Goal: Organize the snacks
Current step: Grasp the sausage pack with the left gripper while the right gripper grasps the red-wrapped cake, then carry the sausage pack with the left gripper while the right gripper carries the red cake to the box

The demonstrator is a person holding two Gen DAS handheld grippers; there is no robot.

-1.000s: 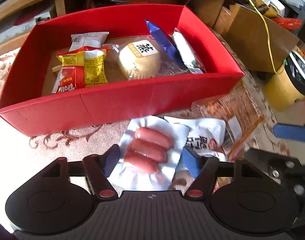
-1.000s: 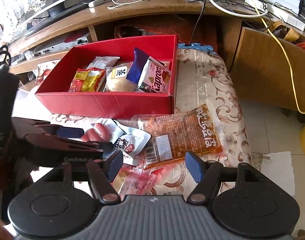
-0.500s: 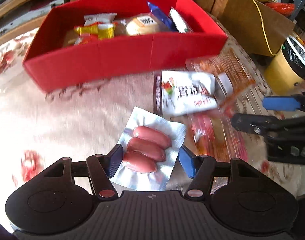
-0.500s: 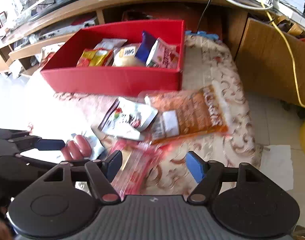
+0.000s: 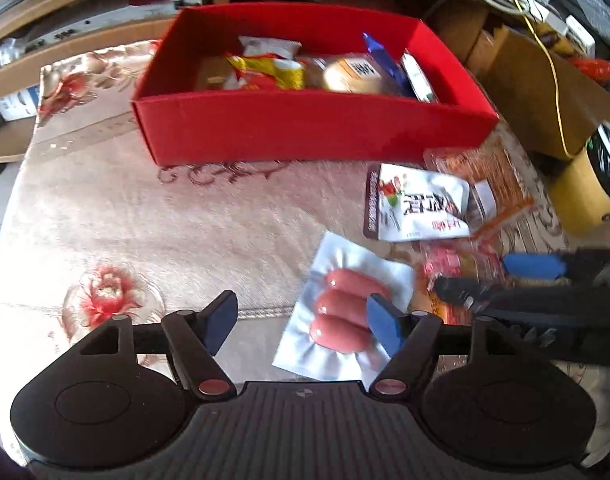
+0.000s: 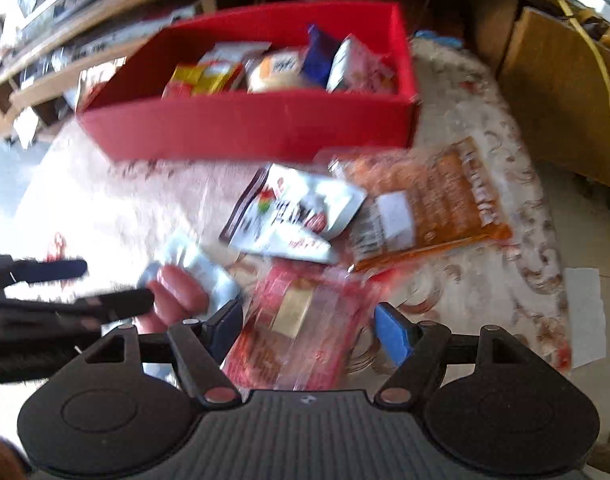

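A floral-patterned cloth (image 5: 145, 216) is covering the counter, with wooden shelving behind. The red box (image 5: 313, 128), holding several packets, is standing toward the far edge. In front of it, toward the right edge, are lying a white pouch (image 5: 419, 204) bearing unreadable black characters, an orange packet (image 6: 433, 200) and a red-printed clear packet (image 6: 297, 328). The left gripper (image 5: 301, 322), jaws just widened and holding nothing, is hovering beside the sausage pack (image 5: 345, 316). The right gripper (image 6: 309, 328) is hanging with jaws apart over the clear packet.
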